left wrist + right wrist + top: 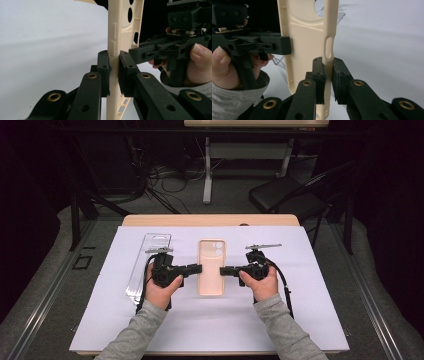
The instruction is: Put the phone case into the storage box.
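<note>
High view: cream phone case (210,267) at mat centre; my left gripper (196,268) at its 9 o'clock edge, my right gripper (225,270) at 3 o'clock.
Left gripper view: my jaws clamp the case's side wall.
Right gripper view: my jaws pinch the opposite wall; clear case (337,12) at 12 o'clock.
</note>
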